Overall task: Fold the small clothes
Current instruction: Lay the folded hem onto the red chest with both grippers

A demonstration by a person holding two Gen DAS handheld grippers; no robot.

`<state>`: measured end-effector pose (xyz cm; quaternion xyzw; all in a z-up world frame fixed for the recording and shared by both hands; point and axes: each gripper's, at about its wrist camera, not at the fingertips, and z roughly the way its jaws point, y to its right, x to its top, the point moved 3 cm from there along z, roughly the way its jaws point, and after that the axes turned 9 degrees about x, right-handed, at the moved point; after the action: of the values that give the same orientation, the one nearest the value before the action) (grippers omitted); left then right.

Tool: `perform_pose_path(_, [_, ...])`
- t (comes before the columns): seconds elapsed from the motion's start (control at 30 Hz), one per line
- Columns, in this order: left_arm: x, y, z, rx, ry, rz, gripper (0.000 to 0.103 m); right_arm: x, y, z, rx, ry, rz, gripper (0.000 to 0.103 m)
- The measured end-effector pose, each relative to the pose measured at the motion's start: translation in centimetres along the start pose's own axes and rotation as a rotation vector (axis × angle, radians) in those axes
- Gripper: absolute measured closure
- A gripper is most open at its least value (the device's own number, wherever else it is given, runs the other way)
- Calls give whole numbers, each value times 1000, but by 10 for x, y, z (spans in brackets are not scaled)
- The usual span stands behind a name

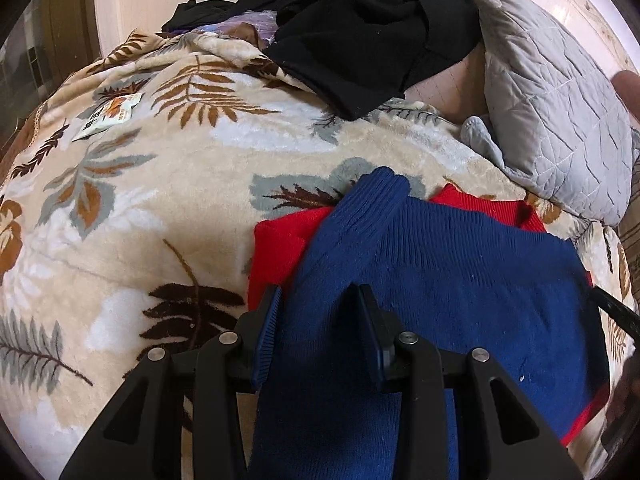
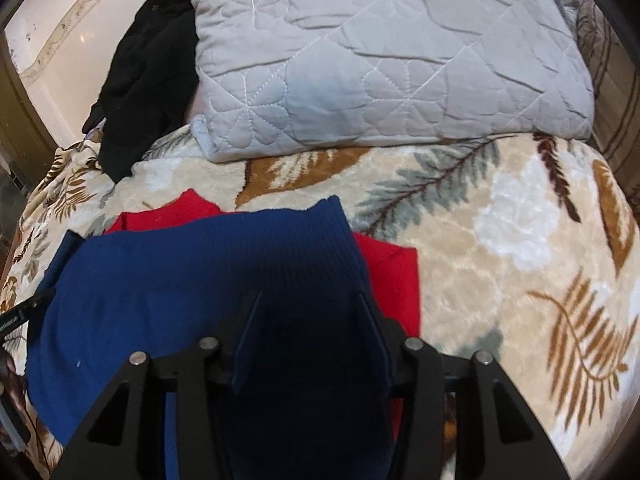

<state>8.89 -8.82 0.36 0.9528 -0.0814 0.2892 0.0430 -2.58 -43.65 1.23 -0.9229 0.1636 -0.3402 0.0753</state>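
1. While the left wrist camera looks down along its fingers, the left gripper [image 1: 318,300] sits over a blue knitted garment [image 1: 440,280] spread on a leaf-patterned blanket [image 1: 160,220]. One ribbed sleeve of the garment runs between the two pads, and the fabric fills the gap from pad to pad, so the jaws appear closed on that sleeve.
2. Under the blue piece lies a red garment [image 1: 280,248], whose edges show to the left, beyond the top edge and at the lower right.
3. Farther back in this view, a black garment [image 1: 360,40] is heaped on the blanket, a grey quilted pillow [image 1: 552,120] lies to the right, and a small printed packet [image 1: 108,114] rests on the blanket at the left.
4. From the right wrist camera, the right gripper [image 2: 310,300] stands over the other ribbed sleeve of the blue knitted garment [image 2: 160,280]. That sleeve passes between the pads and reaches both; the area is dark, yet the jaws look closed on the cloth.
5. Beside the sleeve, the red garment [image 2: 388,272] shows on the right and again past the blue garment's far edge.
6. Beyond them, the grey quilted pillow [image 2: 380,52] lies across the leaf-patterned blanket [image 2: 500,260], with the black garment [image 2: 148,80] just left of it.
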Motion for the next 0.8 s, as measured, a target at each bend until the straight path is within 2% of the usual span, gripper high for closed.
perform_pose_path(0.27, [-3, -1, -2, 2, 2, -9, 77, -35, -1, -34, 30, 12, -39, 54])
perform_pose_path(0.37, [-5, -1, -4, 3, -1, -14, 77, -52, 7, -14, -20, -74, -43, 54])
perform_pose_path(0.4, [-5, -1, -4, 4, -1, -15, 77, -54, 11, -14, -19, -69, -35, 54])
perform_pose_path(0.57, [-8, -2, -7, -1, -5, -18, 77, -47, 8, -34, 7, -17, 21, 53])
perform_pose_path(0.8, [-14, -4, -14, -14, -12, -24, 77, -39, -34, -41, 82, 21, -49, 53])
